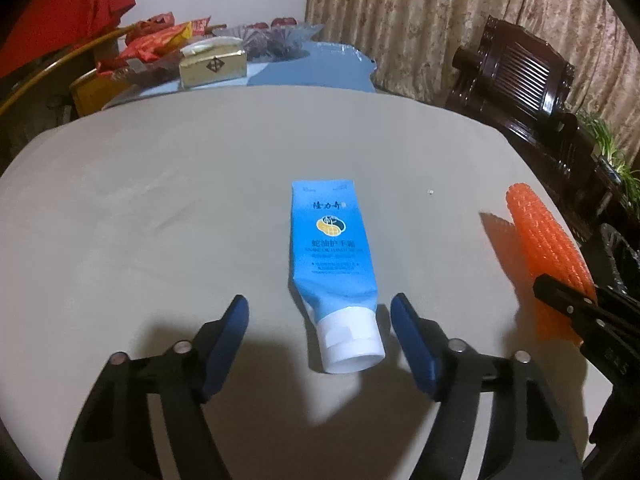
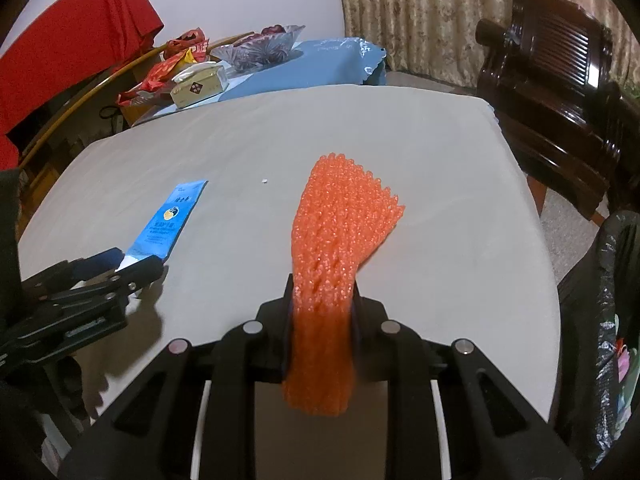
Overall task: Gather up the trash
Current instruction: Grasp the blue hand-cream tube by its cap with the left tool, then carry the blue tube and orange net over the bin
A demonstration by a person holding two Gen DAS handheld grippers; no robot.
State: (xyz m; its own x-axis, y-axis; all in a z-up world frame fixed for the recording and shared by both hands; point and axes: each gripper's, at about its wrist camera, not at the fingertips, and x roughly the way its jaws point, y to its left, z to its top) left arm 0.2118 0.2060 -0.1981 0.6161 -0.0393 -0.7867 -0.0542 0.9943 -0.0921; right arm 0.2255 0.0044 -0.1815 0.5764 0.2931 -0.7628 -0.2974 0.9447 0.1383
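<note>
A blue hand-cream tube (image 1: 330, 240) with a white cap lies on the grey table (image 1: 160, 200), cap end toward me. My left gripper (image 1: 320, 300) is open, with its blue pads (image 1: 232, 332) standing on either side of the cap and gaps showing on both sides. The right wrist view shows the same tube (image 2: 168, 220) at the left. My right gripper (image 2: 323, 284) is shut on an orange foam net sleeve (image 2: 340, 220), whose far end fans out over the table. The net (image 1: 544, 248) also appears at the right edge of the left wrist view.
A bin lined with a black bag (image 2: 612, 280) stands off the table's right edge. A dark wooden chair (image 2: 560, 92) is behind it. At the back, a blue-covered table holds a tissue box (image 1: 212, 64) and red snack bags. A white crumb (image 1: 431, 191) lies on the cloth.
</note>
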